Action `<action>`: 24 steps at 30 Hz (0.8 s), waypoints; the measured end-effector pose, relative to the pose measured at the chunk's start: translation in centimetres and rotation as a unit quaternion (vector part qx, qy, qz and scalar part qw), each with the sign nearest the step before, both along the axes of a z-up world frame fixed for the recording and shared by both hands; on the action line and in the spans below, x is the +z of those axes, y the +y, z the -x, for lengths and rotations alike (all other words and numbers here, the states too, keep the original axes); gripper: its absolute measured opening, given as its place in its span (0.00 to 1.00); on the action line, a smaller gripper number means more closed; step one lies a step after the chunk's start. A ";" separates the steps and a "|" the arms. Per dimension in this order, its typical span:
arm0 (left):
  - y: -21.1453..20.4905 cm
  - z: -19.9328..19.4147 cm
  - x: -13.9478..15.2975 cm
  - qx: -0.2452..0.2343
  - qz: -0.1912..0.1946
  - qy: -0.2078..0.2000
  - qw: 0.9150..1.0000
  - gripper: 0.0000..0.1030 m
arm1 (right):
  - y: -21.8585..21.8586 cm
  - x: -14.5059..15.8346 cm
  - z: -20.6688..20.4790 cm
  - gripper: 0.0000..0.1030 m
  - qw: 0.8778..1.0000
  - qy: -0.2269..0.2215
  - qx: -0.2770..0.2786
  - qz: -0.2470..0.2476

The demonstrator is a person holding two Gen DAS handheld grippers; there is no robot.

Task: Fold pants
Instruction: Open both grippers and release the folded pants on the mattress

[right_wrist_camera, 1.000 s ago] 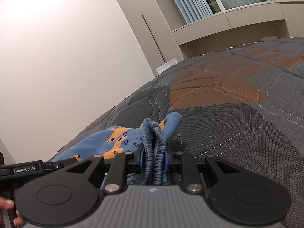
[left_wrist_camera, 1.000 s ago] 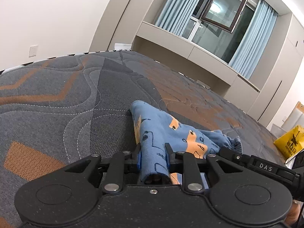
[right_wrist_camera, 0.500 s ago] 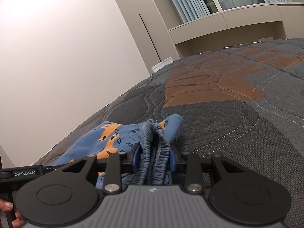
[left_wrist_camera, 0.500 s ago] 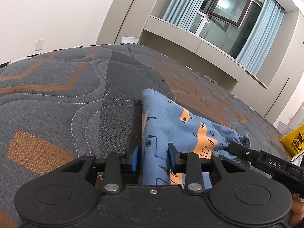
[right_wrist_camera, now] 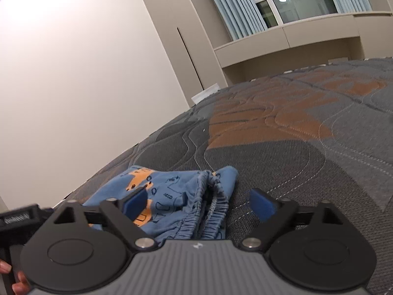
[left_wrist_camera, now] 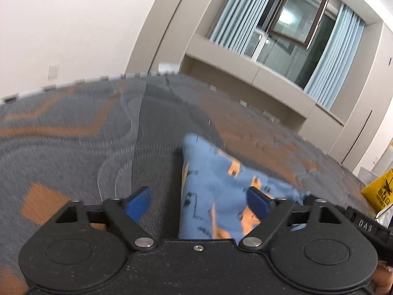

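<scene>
The left gripper (left_wrist_camera: 198, 198) is seen with jaws spread wide, just opened; the blue patterned pants (left_wrist_camera: 216, 196) lie loose between its blue pads (left_wrist_camera: 137, 202), gripped by neither. The right gripper (right_wrist_camera: 200, 202) has likewise just been opened around the gathered waistband (right_wrist_camera: 211, 211). The pants are laid on the grey-and-orange quilted mattress (right_wrist_camera: 294, 147).

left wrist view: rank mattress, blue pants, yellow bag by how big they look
1. mattress, fills most of the view
2. blue pants
3. yellow bag, cut off at the edge and farther away, so unsure
</scene>
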State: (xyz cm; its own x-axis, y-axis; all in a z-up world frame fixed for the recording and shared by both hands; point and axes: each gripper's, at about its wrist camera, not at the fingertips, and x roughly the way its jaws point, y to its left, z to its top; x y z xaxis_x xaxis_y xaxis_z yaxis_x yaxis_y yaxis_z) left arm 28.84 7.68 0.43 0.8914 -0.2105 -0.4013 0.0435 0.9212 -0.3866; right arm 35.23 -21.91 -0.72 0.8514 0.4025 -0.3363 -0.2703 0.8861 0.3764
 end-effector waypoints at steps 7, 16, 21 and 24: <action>-1.5 4.7 1.8 0.020 -0.041 -0.015 0.999 0.99 | -0.1 1.7 3.6 1.00 0.999 -0.009 -0.031 0.022; -3.4 11.9 1.1 0.043 -0.063 -0.006 0.997 0.99 | 0.7 3.8 12.6 1.00 0.994 -0.044 -0.049 0.093; -4.2 16.0 1.4 0.067 -0.068 -0.014 0.995 0.99 | 1.0 3.5 17.8 1.00 0.989 -0.061 -0.069 0.115; -4.7 17.9 1.4 0.053 -0.074 -0.018 0.996 0.99 | 1.5 3.3 20.5 1.00 0.987 -0.069 -0.073 0.128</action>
State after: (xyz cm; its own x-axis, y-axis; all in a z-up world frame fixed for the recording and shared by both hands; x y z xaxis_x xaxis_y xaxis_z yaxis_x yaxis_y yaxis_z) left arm 10.91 2.99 1.86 0.9203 -0.0545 -0.3874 -0.0462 0.9682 -0.2460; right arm 14.73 -20.44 2.57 0.9392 0.1887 -0.2869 -0.1654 0.9808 0.1035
